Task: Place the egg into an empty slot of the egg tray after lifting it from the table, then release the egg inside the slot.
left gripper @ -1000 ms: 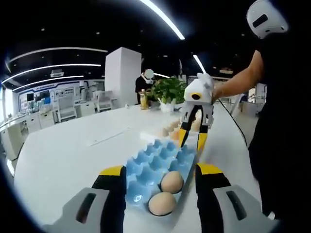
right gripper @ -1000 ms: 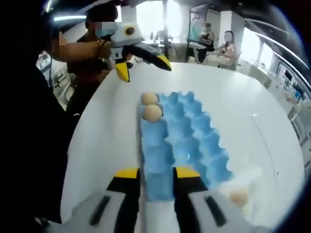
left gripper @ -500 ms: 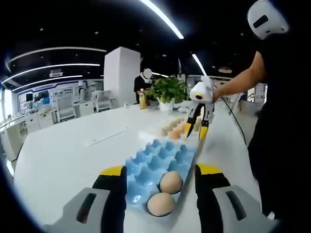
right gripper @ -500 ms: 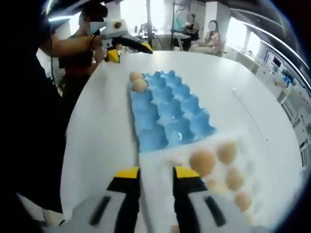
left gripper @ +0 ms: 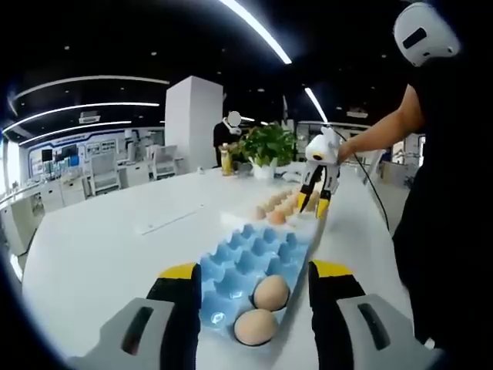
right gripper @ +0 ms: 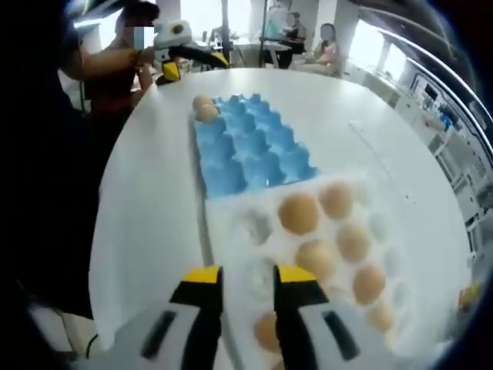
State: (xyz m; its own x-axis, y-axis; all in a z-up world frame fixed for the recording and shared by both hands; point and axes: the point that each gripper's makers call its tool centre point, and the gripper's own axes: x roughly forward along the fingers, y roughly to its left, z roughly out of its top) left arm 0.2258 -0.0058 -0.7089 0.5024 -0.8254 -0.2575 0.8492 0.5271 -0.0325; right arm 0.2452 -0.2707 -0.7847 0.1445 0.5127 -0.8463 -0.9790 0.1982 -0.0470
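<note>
So the blue egg tray (left gripper: 254, 266) sits on the white surface (left gripper: 100, 247), right ahead of the left gripper (left gripper: 250, 289), whose yellow-tipped jaws are spread wide with nothing between them. Two brown eggs (left gripper: 264, 308) sit in the slots at the tray's near end in the left gripper view. Past the tray's far end there's a clear tray (right gripper: 370, 231) holding several more eggs. The right gripper (left gripper: 317, 196) hovers just above those in the left gripper view, jaws parted and empty. From the right gripper view, its own jaws (right gripper: 240, 279) are a little apart over the clear tray, with one egg (right gripper: 299, 213) just ahead. A potted plant (left gripper: 266, 145) stands further back on the surface.
</note>
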